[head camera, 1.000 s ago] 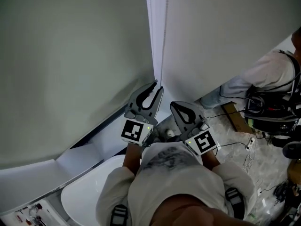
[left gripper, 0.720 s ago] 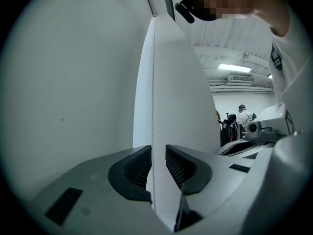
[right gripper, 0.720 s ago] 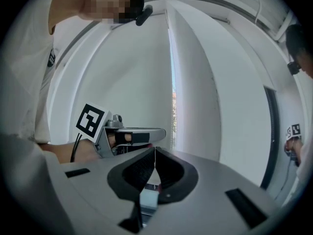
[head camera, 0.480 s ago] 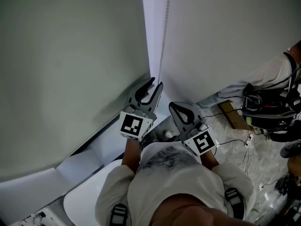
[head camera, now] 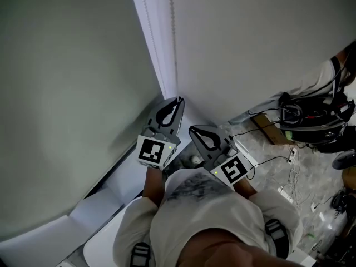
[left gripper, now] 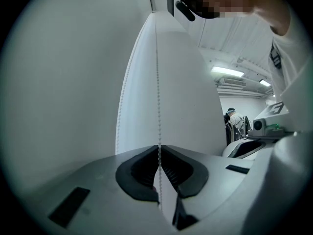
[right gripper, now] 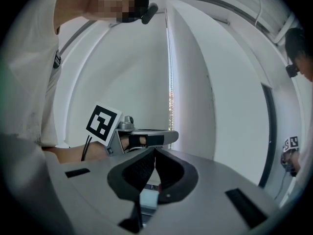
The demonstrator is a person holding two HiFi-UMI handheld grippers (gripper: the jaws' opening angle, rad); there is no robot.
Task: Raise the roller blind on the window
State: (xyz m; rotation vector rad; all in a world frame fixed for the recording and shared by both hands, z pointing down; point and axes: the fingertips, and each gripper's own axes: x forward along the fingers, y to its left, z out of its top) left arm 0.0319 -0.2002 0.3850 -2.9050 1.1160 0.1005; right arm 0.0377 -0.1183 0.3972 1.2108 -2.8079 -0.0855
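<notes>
Pale floor (head camera: 261, 171): black cables (head camera: 271, 160), wooden block (head camera: 260, 128) lying on it.

The left tongs (head camera: 178, 100) point up into the gap between the grey blind (head camera: 61, 82) and the white wall (head camera: 261, 43), their tips closed at the foot of the bead chain (head camera: 173, 43). The right tongs (head camera: 192, 129) sit just beside them and lower, tips together, clear of the chain. Cables (head camera: 267, 161) trail over the floor (head camera: 311, 204) at right.

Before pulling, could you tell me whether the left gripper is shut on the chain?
Shut: jaws of the left gripper meet on the chain running up from them.
</notes>
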